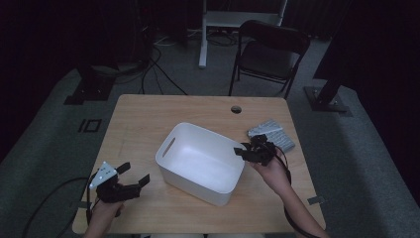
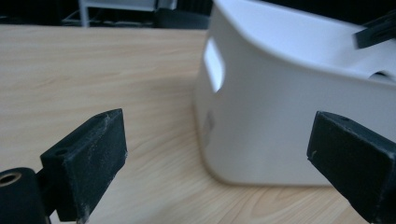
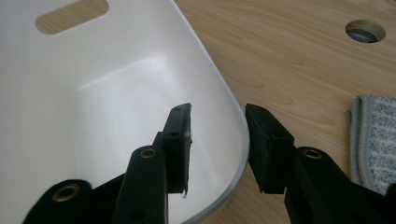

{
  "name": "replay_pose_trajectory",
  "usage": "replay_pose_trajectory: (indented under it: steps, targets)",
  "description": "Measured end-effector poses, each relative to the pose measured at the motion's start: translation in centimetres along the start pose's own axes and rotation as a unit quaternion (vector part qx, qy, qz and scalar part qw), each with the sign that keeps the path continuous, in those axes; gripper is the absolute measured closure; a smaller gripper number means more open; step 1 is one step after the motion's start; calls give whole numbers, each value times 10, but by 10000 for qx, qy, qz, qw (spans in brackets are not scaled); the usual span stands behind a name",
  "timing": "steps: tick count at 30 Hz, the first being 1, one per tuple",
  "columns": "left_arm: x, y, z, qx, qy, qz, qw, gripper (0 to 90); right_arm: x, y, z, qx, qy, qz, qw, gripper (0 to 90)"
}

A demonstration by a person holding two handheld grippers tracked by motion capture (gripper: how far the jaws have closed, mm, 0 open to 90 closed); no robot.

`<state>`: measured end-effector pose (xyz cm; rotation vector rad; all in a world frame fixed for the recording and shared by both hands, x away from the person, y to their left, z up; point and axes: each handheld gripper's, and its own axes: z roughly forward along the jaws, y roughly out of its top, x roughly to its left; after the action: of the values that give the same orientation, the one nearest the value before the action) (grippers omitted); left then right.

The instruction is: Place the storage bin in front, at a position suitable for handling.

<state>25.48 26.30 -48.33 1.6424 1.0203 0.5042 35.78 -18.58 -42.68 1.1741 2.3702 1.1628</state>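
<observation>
Right gripper [image 1: 246,150] straddles bin [image 1: 198,163] rim, pads apparently clear.

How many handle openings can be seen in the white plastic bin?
1: an oval slot in the end wall of the white plastic bin towards the left gripper. The opposite wall may have another, hidden from view.

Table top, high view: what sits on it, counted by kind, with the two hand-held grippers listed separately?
White plastic bin: 1
Folded grey cloth: 1
Hand-held grippers: 2, the left gripper open beside the bin, the right gripper with its jaws astride the bin's rim, not pressing it
Total: 4 things, 2 of them lying on the table
</observation>
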Motion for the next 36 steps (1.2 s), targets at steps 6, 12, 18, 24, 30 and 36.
replay_pose_trajectory:
  steps: [6, 12, 18, 24, 30, 36]
  targets:
    - [-6, 26, 9, -83, -214, 269, 9994, 70, 6, 1, -10, -209, -52, 18, 9998, 576]
    - [-7, 46, 22, -41, -181, 433, 9989, 218, 2, 1, -16, -346, -151, 153, 9992, 575]
    - [-6, 57, 41, 188, -309, 498, 9981, 334, -4, -2, -13, -389, -123, 273, 9988, 606]
    - [-5, 59, 55, 472, -371, 493, 9970, 461, -7, -4, -9, -309, -92, 250, 9992, 728]
    - [-9, 58, 62, 601, -295, 628, 9958, 623, -7, -6, -4, -276, -69, 232, 9993, 813]
    - [-13, 61, 67, 747, -222, 699, 9945, 691, -4, -5, -4, -244, -152, 115, 9995, 823]
